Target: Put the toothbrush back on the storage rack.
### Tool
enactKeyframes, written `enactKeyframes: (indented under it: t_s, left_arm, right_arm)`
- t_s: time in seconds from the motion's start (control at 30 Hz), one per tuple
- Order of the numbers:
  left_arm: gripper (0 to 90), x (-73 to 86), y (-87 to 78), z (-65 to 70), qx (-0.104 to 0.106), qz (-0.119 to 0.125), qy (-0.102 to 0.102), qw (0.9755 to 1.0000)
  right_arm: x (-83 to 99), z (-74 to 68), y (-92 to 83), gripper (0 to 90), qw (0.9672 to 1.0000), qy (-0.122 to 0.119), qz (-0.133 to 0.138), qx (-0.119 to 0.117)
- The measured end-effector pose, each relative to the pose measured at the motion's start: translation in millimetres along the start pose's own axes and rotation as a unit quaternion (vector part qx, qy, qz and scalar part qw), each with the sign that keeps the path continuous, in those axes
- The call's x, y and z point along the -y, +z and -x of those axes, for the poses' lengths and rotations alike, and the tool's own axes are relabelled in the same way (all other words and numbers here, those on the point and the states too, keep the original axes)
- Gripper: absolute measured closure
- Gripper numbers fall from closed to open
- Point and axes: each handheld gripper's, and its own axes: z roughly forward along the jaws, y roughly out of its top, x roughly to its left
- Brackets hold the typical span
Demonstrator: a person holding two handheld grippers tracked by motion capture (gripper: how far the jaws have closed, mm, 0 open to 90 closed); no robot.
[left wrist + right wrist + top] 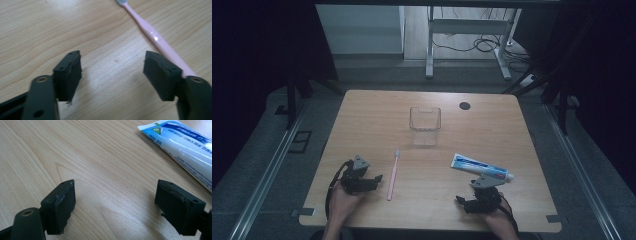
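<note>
Both grippers open, nothing gripped.
Clear cup (pixel 425 126) empty, ahead between left gripper (pixel 374 180) and right gripper (pixel 460 201); toothbrush (pixel 393 175) just beside the left, toothpaste tube (pixel 482 168) near the right.

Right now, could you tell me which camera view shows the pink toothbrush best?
The high view: the whole toothbrush lies on the table, head toward the clear cup. The left gripper view shows its handle, running behind one jaw of the open left tool.
</note>
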Motion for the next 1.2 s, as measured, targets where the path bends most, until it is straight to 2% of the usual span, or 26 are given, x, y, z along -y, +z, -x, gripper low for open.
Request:
enactKeyframes:
  t_s: [0.3,0.43,0.5,0.63,0.8,0.97,1.2]
  left_arm:
    - [56.4,-6.5,-6.2,15.7,0.034,0.021,0.003,0.9992]
    - [67.1,-10.1,-6.9,24.6,0.048,0.024,0.026,0.9982]
    - [72.5,-10.9,-6.9,27.0,0.051,0.025,0.031,0.9979]
    - [81.7,-13.8,-4.1,37.3,0.081,0.017,0.041,0.9957]
    - [89.0,-14.5,0.5,43.7,0.097,0.009,0.044,0.9943]
    - [89.5,-15.3,4.3,51.0,0.112,0.009,0.04,0.9929]
    - [89.4,-14.9,10.9,58.3,0.105,-0.005,0.058,0.9928]
  right_arm:
    - [0.0,0.0,-0.1,16.8,1.0,0.0,0.0,0.0]
    - [0.0,0.0,0.0,16.9,1.0,0.0,0.0,0.0]
    - [0.0,0.1,0.0,16.8,1.0,0.0,0.0,0.0]
    - [0.0,0.1,0.0,16.8,1.0,-0.001,0.0,0.0]
    - [0.0,0.2,0.0,16.8,1.0,-0.001,0.0,0.0]
    - [0.0,0.2,0.0,16.8,1.0,-0.001,0.0,0.0]
    - [0.0,0.2,0.0,16.8,1.0,-0.001,0.0,0.0]
